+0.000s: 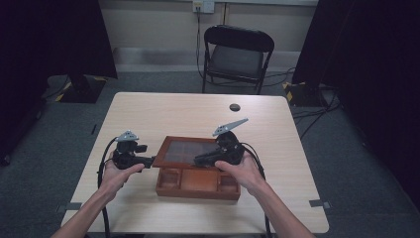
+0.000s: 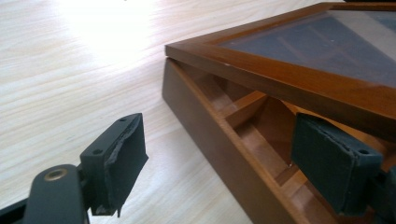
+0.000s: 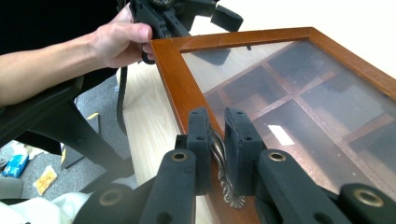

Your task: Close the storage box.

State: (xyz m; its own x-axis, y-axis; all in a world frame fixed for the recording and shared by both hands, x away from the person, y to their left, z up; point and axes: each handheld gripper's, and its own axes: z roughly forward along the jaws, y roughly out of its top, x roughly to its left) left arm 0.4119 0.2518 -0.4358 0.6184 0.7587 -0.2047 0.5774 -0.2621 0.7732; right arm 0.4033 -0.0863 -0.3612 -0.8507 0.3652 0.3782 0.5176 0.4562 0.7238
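While the right gripper (image 3: 217, 140) pinches the handle (image 3: 223, 175) and holds the lid (image 1: 190, 151) part-raised over the box (image 1: 198, 184) mid-table, the left gripper (image 2: 224, 154) gapes wide at the box's left edge—holding nothing—so next, probably, brace and swing the lid fully open.

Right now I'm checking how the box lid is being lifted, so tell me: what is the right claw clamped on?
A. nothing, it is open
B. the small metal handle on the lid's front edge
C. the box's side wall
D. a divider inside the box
B: in the right gripper view the right claw has both jaws pressed against the ornate metal handle on the frame of the glass lid.
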